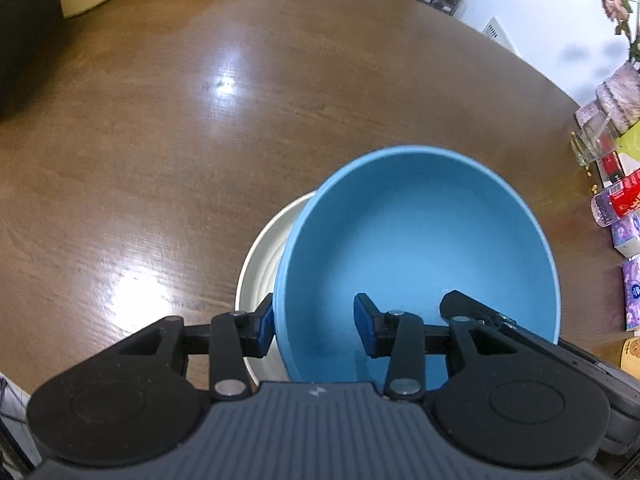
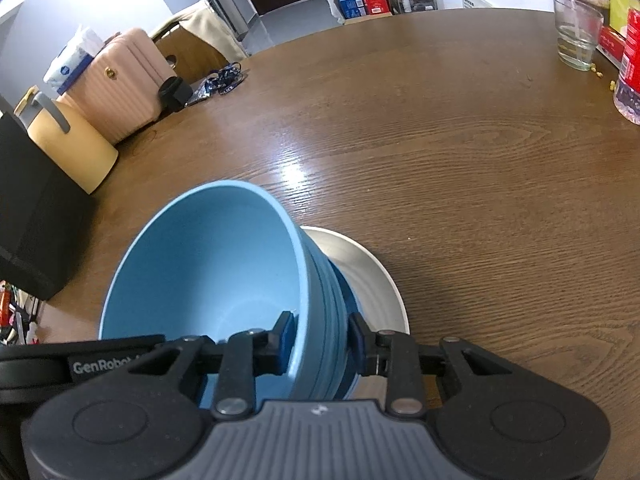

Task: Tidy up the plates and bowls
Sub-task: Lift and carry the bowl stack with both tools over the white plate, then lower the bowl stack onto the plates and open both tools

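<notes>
Jaws of both grippers straddle blue bowl (image 1: 420, 248) rim, neither clamping.

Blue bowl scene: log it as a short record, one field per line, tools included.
bowl: blue bowl, empty, tilted over the plate
plate: white plate flat on the table, partly under the bowl
left tool: left tool straddles the bowl's wall, outer pad at the wall, inner pad clear of it
right tool: right tool straddles the opposite wall, one pad inside, one outside
surface: brown wooden table
nearby: clear glass at the far right edge
</notes>
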Demonstrator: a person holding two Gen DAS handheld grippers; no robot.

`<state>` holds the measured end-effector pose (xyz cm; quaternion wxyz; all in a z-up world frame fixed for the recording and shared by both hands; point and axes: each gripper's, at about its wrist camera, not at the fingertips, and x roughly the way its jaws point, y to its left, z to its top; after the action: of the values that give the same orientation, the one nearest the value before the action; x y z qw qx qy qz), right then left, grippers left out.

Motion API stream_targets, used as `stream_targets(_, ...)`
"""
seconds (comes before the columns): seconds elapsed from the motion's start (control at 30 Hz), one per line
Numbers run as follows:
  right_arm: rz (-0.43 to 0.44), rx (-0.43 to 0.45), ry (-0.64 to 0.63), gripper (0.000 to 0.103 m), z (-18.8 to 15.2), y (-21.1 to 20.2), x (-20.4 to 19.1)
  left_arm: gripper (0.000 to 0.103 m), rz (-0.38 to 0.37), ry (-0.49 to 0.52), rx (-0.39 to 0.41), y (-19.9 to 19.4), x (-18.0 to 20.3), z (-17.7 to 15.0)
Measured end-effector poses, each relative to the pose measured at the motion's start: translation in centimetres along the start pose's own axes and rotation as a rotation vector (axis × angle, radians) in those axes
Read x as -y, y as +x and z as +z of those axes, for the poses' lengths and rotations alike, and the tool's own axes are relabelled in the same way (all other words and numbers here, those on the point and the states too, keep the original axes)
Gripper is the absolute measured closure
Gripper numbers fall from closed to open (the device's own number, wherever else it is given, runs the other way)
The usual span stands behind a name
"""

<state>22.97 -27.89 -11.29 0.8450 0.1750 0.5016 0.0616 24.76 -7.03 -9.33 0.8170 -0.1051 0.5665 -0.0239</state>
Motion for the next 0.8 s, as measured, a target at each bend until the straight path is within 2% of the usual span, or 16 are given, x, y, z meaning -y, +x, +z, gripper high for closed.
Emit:
stream_targets(0.07,0.004,0.03,-0.003,0.071,0.1,-0.6,-0.1,0.053,-0.004,0.019,0.035,-0.8,0.1,0.1)
stream_targets(0.13,0.004,0.061,-0.009,0.046,0.0,-1.2,-0.2,0.044,0.007,0.038,0.074,-1.6,0.0,0.1)
stream_targets(0.17,0.003,0.079,-0.012,0.04,0.0,-1.6,-0.2,0.038,0.017,0.04,0.092,-2.0,-0.1,0.0)
stream_targets(0.3,-0.009,0.144,-0.017,0.024,-0.3,-3.3,-0.5,0.026,0.027,0.061,0.167,-3.8,-1.1,-0.3)
stream_targets(0.47,-0.05,0.227,-0.018,0.007,-1.5,-5.2,-0.8,0.002,0.026,0.084,0.261,-5.8,-2.8,-1.1)
stream_targets(0.5,-0.063,0.244,-0.016,0.0,-1.9,-5.4,-1.1,0.001,0.022,0.088,0.287,-6.2,-3.2,-1.3)
stream_targets(0.63,-0.111,0.325,-0.03,0.0,-3.8,-6.9,-1.9,0.0,-0.012,0.109,0.376,-7.7,-4.6,-2.1)
stream_targets(0.8,-0.151,0.405,-0.065,0.0,-6.3,-8.3,-3.1,0.0,-0.014,0.147,0.465,-9.7,-5.7,-3.8)
